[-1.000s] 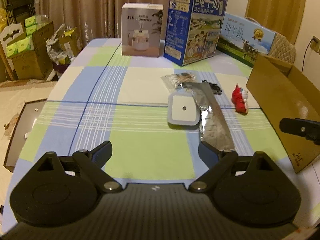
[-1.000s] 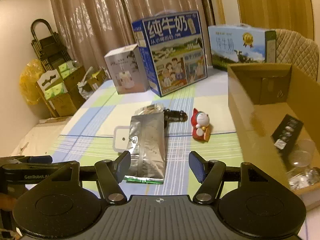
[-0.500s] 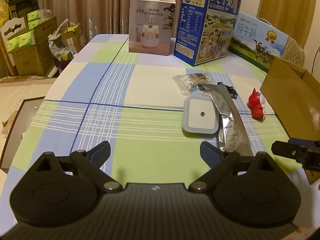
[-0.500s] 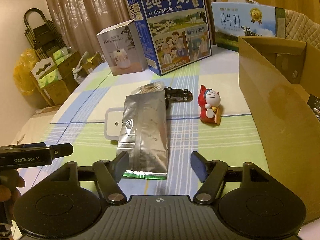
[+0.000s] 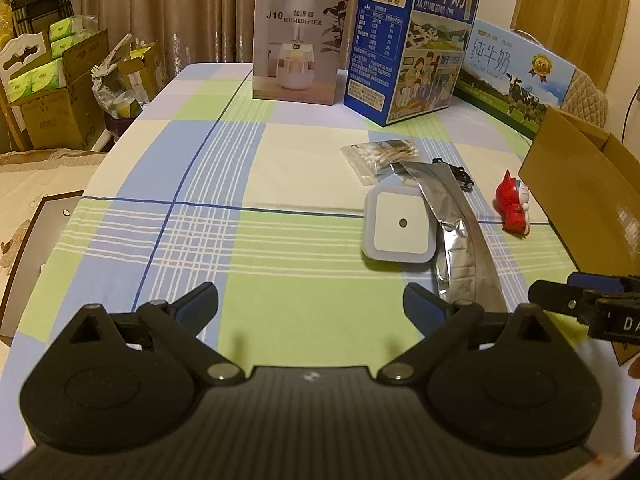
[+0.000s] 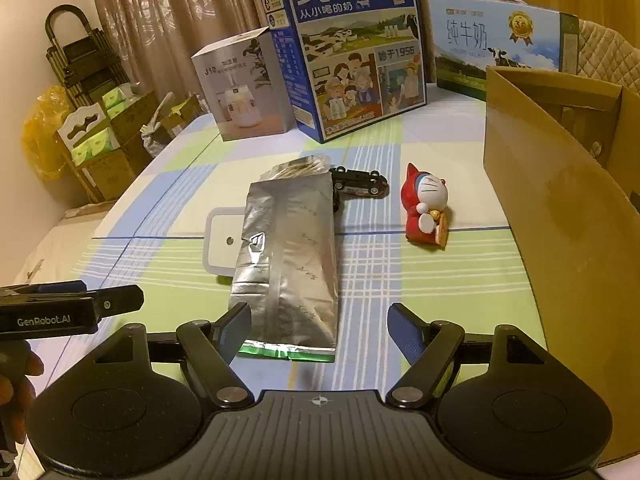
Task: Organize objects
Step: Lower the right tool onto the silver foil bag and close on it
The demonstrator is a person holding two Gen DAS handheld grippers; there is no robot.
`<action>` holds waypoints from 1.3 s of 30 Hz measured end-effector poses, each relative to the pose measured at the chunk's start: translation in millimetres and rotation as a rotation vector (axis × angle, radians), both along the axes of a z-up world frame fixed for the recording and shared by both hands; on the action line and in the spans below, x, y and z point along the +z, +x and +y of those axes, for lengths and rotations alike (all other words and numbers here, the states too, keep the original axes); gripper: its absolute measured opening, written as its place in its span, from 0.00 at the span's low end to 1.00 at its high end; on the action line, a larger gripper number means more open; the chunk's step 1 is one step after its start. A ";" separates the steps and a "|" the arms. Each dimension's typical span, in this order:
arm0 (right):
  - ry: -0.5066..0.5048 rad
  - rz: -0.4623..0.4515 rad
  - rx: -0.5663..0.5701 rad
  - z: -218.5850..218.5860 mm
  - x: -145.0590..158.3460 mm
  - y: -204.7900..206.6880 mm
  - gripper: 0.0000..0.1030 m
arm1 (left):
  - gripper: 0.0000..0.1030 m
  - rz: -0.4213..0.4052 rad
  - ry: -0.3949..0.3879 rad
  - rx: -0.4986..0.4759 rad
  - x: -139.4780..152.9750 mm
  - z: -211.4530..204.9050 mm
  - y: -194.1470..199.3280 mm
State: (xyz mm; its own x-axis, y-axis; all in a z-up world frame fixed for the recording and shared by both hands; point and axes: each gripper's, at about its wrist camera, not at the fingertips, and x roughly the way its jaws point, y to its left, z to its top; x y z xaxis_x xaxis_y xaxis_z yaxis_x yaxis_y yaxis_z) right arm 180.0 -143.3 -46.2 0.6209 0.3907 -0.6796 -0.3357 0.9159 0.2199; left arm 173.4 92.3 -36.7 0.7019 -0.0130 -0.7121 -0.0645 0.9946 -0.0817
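Checked tablecloth (image 6: 460,288), cardboard box (image 6: 560,216) at right. Approach step: right gripper (image 6: 320,330) spread wide before foil pouch (image 6: 288,256); left gripper (image 5: 310,300) likewise agape, empty. Next, presumably: advance, straddle pouch, close.

Desk's checked cloth (image 5: 280,184): pale green, blue and cream squares, white stripes, thin dark-blue lines. Flat foil pouch (image 6: 290,256) was silver with a green bottom edge. Square plastic night-light (image 5: 398,226) was white, pale blue-grey rim, dark centre dot. Cat figurine (image 6: 426,208) was red with white face and paws. Small toy car (image 6: 360,182) was black. Clear bag of cotton swabs (image 5: 380,156): white tips, tan sticks. Open cardboard box (image 6: 560,208) was plain brown. Tall milk carton case (image 6: 348,48) was blue with white characters and a cartoon family print. Humidifier box (image 5: 300,44) was grey-white. Both grippers, left gripper (image 5: 310,300) and right gripper (image 6: 318,324), were black with blue pads.
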 end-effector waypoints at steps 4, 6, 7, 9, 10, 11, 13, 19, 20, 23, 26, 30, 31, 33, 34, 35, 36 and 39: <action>-0.001 0.003 0.002 -0.5 -1.3 0.6 0.70 | 0.94 0.007 0.013 0.000 -1.0 -0.4 1.3; -0.001 0.005 0.003 -0.3 -2.2 2.4 0.71 | 0.94 0.007 0.023 0.002 -2.1 0.2 3.7; 0.001 0.004 0.003 -0.4 -2.3 3.5 0.71 | 0.94 0.008 0.024 0.003 -2.4 1.0 5.0; 0.011 -0.002 0.004 0.3 -1.4 5.8 0.71 | 0.94 0.006 0.021 0.009 -2.5 3.5 7.6; 0.015 -0.007 0.004 0.9 -1.1 7.2 0.71 | 0.94 0.006 0.020 0.012 -2.4 5.0 9.4; 0.019 -0.012 0.006 1.7 -0.9 9.0 0.72 | 0.94 0.005 0.018 0.015 -2.3 6.2 11.0; 0.030 -0.018 0.016 5.0 -0.9 13.7 0.74 | 0.94 0.002 0.017 0.019 -2.2 8.4 14.6; 0.027 -0.026 0.059 22.9 -5.3 32.2 0.79 | 0.94 -0.005 0.034 0.025 -2.5 13.3 24.9; 0.027 -0.026 0.063 25.4 -6.4 35.9 0.80 | 0.94 -0.005 0.034 0.027 -2.9 14.4 27.1; 0.027 -0.019 0.071 32.9 -12.6 48.8 0.80 | 0.94 -0.006 0.029 0.032 -4.0 17.5 33.5; -0.006 0.006 0.077 42.1 -23.5 61.5 0.80 | 0.94 -0.005 0.024 0.033 -4.9 19.4 38.6; -0.008 0.053 0.085 42.6 -36.3 72.1 0.80 | 0.94 -0.002 0.021 0.030 -7.3 19.1 42.7; -0.003 0.058 0.088 42.0 -37.5 74.2 0.80 | 0.94 0.000 0.020 0.028 -7.9 18.8 43.7; 0.003 0.069 0.095 40.7 -39.8 77.8 0.80 | 0.94 -0.001 0.018 0.024 -8.1 17.6 45.3; 0.009 0.077 0.097 40.3 -40.3 79.6 0.80 | 0.94 -0.001 0.018 0.023 -8.2 17.1 45.6; 0.014 0.086 0.096 39.6 -41.0 81.0 0.79 | 0.94 0.000 0.017 0.022 -8.4 16.4 46.2; 0.017 0.091 0.099 39.6 -41.0 81.8 0.70 | 0.94 0.002 0.016 0.020 -8.8 15.7 46.5; -0.005 0.089 0.106 40.1 -38.7 80.1 0.60 | 0.94 0.003 0.015 0.013 -8.9 14.2 47.1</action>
State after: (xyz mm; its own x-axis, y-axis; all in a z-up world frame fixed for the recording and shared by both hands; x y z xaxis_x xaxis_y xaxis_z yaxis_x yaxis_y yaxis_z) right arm 260.2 -103.2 -84.8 0.5138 0.4470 -0.7323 -0.4099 0.8777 0.2481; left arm 220.5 106.5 -45.7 0.6999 0.0069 -0.7142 -0.0774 0.9948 -0.0662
